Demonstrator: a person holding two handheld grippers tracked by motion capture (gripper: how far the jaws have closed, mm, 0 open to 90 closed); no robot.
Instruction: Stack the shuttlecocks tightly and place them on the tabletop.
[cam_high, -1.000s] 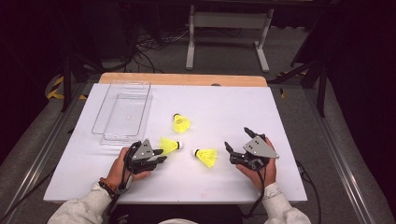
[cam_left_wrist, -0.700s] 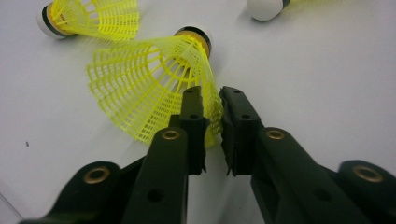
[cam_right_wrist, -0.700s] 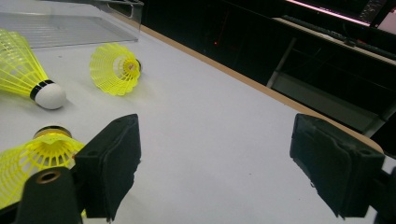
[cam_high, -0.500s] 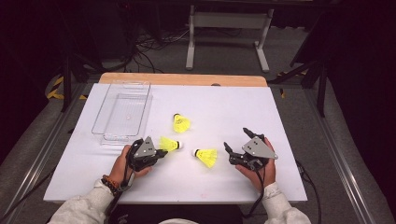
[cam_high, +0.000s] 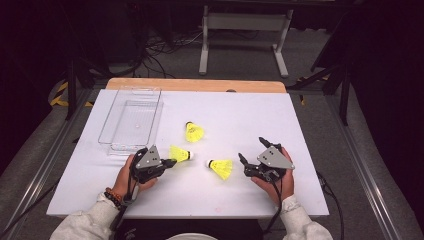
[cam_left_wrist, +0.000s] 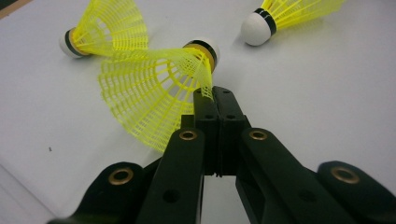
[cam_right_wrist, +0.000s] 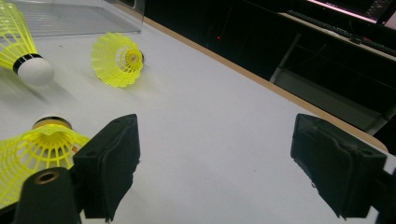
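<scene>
- At nine o'clock on the white desk (cam_high: 310, 130), a clear plastic tray (cam_high: 131, 120) stands empty beside the work.
- Toward seven o'clock, the left gripper (cam_high: 167, 162) has just been closing; its jaws now meet on the mesh skirt edge of the near shuttlecock (cam_left_wrist: 154, 93), pinching it with no gap left.
- That near shuttlecock lies on its side at the desk's centre-left: a flared yellow mesh skirt, a white cork nose with a dark band, nose pointing toward three o'clock.
- Step in hand, by my reading: the grasp is made; the next move calls for a lift without crushing the skirt, then a carry toward the tray.
- Toward twelve o'clock lies a second shuttlecock (cam_high: 194, 132), and a third (cam_high: 221, 168) just past centre.
- At five o'clock, the right gripper (cam_high: 252, 157) holds nothing, jaws wide apart near the third.
</scene>
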